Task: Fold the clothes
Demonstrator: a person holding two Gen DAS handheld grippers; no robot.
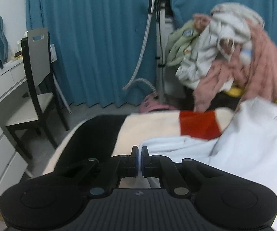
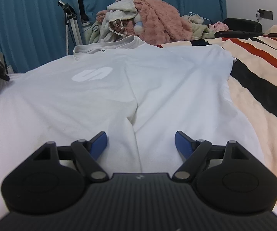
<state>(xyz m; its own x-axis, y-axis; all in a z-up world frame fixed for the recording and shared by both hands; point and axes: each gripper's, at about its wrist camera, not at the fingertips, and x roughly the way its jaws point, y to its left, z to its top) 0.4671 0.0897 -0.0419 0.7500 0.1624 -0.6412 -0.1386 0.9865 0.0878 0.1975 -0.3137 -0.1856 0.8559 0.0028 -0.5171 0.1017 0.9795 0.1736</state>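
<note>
**Markings: almost nothing legible**

On my white T-shirt (image 2: 119, 88) the chest carries a white oval logo (image 2: 92, 74), a shape with two slanted slots, no letters. A small dark round tag (image 2: 103, 50) sits at the collar; too small to read. My right hand-held gripper (image 2: 140, 141) shows a tiny emblem on its body, unreadable. The green garment's patch (image 1: 188, 32) in the pile is blurred.

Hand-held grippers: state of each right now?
Left hand-held gripper: closed on the white T-shirt.
Right hand-held gripper: open, holding nothing.
</note>
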